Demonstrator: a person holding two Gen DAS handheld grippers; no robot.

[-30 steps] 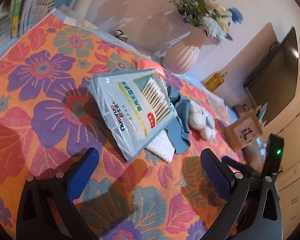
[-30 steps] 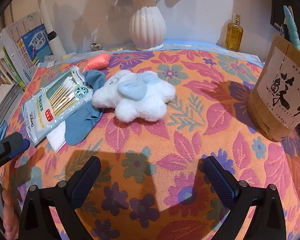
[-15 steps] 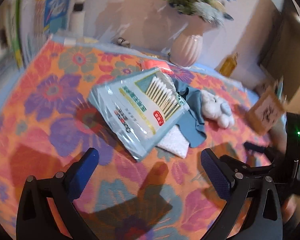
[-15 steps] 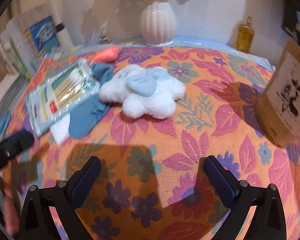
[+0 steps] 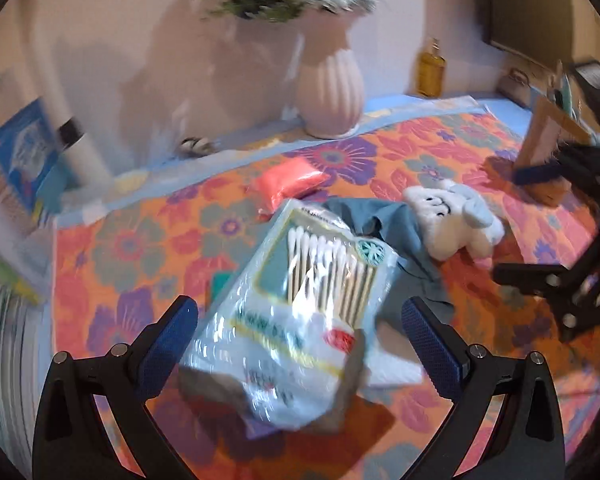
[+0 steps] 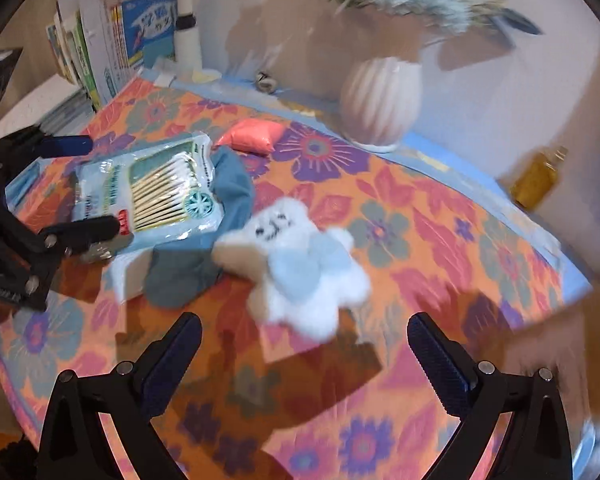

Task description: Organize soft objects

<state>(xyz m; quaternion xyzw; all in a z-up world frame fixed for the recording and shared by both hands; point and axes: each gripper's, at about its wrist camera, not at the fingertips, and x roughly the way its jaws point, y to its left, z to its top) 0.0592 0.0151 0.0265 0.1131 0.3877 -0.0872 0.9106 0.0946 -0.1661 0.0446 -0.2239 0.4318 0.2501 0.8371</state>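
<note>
Crinkly clear plastic, the cotton swab packet (image 5: 300,312) at centre frame atop blue cloth (image 5: 392,236): light, slippery, best pinched at an edge; plush toy (image 6: 300,264) mid-frame, squashy; left gripper (image 5: 296,340) and right gripper (image 6: 304,356) both spread wide, empty.

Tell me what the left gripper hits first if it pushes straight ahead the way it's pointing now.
Most likely the cotton swab packet: it lies right between the open fingers of the left gripper, its near edge already level with the fingertips. The blue cloth lies beyond. Blur makes the height above the packet unclear.
</note>
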